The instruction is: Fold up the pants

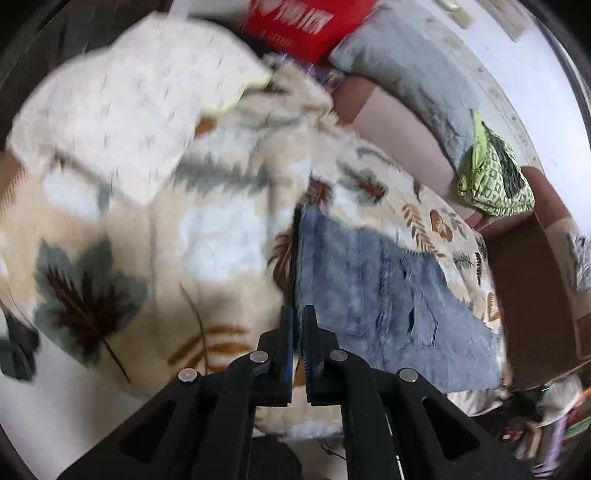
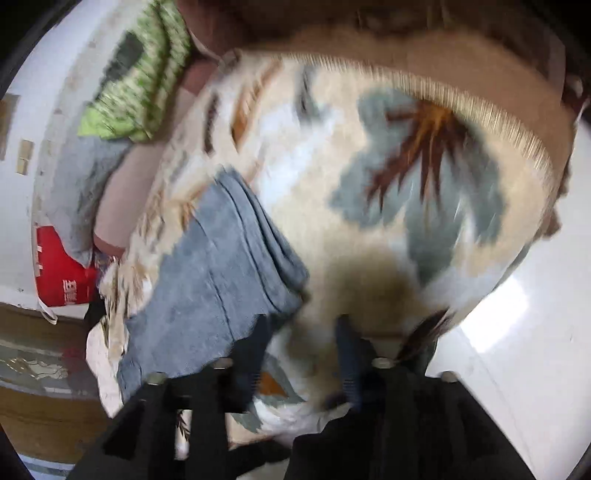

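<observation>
Two blurred fisheye views look along handheld tongs toward a bed. In the left wrist view, the left tongs [image 1: 297, 314] rise from the bottom centre of the frame, their two black fingers clenched almost together with only a thin gap, and a dark edge of cloth runs up from between the tips; whether they pinch that edge cannot be told. Just beyond and to the right of the tips, the pants [image 1: 373, 295], of faded blue denim, lie flat on the leaf-patterned blanket [image 1: 110, 266], filling the lower right middle of the frame. Farther up, a white pillow [image 1: 122, 110] sits at upper left, a grey pillow [image 1: 402, 66] at upper right, a green patterned cloth [image 1: 491, 177] at the right edge, and a red bag [image 1: 299, 26] at the very top. In the right wrist view, the right tongs [image 2: 304, 325] enter from the bottom centre with their fingers spread wide apart, released and holding nothing, the left finger just beside the near hem of the pants [image 2: 218, 273]. The pants stretch folded from lower left toward the centre of the frame on the blanket [image 2: 406, 184]. Beyond, the green cloth [image 2: 140, 81] sits at upper left, the red bag [image 2: 62, 273] at the left edge, and a white floor [image 2: 517, 314] shows at lower right.
</observation>
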`<state>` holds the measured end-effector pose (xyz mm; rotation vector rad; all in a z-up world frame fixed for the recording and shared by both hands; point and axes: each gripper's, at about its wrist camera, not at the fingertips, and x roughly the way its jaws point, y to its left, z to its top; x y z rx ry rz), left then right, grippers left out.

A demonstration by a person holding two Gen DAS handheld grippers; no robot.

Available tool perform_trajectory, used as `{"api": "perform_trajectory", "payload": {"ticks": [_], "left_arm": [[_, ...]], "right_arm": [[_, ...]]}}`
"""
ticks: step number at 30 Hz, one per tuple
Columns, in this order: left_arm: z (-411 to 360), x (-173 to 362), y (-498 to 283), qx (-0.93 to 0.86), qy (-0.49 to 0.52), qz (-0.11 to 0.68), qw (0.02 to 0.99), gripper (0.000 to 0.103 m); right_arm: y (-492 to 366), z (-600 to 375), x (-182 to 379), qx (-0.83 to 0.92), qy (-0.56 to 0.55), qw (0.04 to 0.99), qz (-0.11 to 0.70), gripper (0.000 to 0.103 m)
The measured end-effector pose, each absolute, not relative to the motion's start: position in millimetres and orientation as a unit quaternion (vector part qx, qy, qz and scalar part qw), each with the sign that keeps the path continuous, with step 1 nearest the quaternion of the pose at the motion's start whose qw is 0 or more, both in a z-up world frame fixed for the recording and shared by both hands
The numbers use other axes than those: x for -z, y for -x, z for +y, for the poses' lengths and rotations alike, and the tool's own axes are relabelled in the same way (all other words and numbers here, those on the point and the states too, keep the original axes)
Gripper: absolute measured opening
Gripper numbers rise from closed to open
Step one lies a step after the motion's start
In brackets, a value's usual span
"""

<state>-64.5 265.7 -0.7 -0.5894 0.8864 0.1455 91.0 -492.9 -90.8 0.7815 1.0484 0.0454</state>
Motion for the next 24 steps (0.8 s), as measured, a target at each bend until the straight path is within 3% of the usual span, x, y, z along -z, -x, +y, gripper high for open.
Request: {"api": "perform_trajectory", "payload": {"ticks": [5, 10, 14, 16, 17, 18, 22, 24], "left_arm": [[214, -21, 31, -0.009, 0.228, 0.41, 0.883, 0.031], [172, 14, -15, -0.01, 0.177, 0.447, 0.877, 0.033], [164, 54, -30, -0.04, 0.155, 0.486, 0.859, 0.033], [167, 63, -27, -0.042, 0.158, 0.479, 0.863, 0.034], [167, 63, -26, -0.04, 0.157, 0.476, 0.864, 0.034], [168, 63, -25, -0.037, 0.155, 0.475, 0.865, 0.034], [165, 62, -24, -0.039, 0.14, 0.475, 0.868, 0.036], [160, 59, -27, -0.049, 0.129, 0.472, 0.871, 0.037]], "right_arm": [[-122, -478, 47, -0.058, -0.334, 0.829, 0.446, 0.055], [-197, -441, 43, -0.053, -0.238, 0.849, 0.469, 0.055], [-254, -426, 72, -0.049, -0.208, 0.827, 0.519, 0.055], [-261, -414, 77, -0.064, -0.173, 0.827, 0.53, 0.044], [-260, -408, 75, -0.056, -0.149, 0.832, 0.532, 0.025], [-260, -406, 72, -0.051, -0.142, 0.837, 0.527, 0.016], [-263, -407, 45, -0.012, -0.115, 0.872, 0.475, 0.015], [-268, -402, 60, -0.003, -0.102, 0.868, 0.487, 0.016]]}}
